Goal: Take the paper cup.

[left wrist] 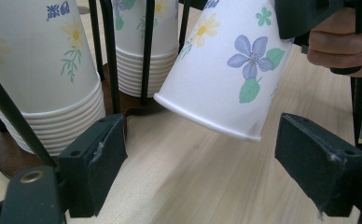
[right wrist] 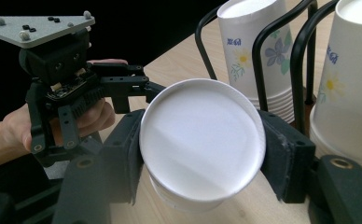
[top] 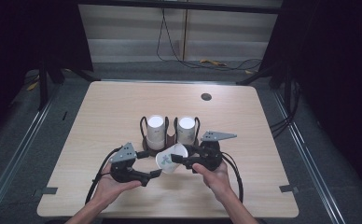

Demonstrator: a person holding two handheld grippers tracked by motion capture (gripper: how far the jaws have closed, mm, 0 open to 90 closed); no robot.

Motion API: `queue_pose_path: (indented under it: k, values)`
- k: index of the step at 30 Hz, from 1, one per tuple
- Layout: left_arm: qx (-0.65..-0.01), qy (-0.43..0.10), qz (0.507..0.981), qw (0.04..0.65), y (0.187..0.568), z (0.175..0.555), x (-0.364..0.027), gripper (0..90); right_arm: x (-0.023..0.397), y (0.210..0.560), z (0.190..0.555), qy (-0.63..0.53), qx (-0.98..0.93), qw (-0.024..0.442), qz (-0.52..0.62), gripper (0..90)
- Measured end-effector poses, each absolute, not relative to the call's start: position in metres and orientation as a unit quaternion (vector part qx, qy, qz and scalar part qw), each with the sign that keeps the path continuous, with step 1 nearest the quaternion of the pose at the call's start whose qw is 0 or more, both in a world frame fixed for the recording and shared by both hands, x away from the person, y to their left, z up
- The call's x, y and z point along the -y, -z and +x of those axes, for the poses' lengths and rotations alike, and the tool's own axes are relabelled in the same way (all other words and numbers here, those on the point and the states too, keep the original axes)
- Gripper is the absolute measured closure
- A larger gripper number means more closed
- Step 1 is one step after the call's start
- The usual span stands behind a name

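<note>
While your right gripper [top: 184, 161] clamps both jaws on the white flower-printed paper cup [top: 171, 157] at lower centre of the high view, tilted above the pale wooden table [top: 244, 130], your left gripper [top: 155, 173] sits just left of it, jaws spread wide and empty; two cup stacks [top: 156, 132] stand in the black wire rack [top: 170, 140] right behind

Left gripper [top: 156, 173] fingers apart; right gripper [top: 181, 160] clamped
</note>
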State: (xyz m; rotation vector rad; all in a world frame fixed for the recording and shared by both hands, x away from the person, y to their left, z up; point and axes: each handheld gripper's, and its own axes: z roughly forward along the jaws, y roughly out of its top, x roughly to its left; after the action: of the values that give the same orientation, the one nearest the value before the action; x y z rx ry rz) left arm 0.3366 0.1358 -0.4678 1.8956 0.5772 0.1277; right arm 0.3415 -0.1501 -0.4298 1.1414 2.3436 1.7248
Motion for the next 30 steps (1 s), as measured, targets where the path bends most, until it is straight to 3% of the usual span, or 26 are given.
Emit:
queue_pose_path:
  k: [30]
  values:
    - [-0.196,-0.068,0.823,0.529,0.471,0.337,-0.124,15.5,0.131,0.432,0.342,-0.553,-0.761,-0.024,0.337,38.2]
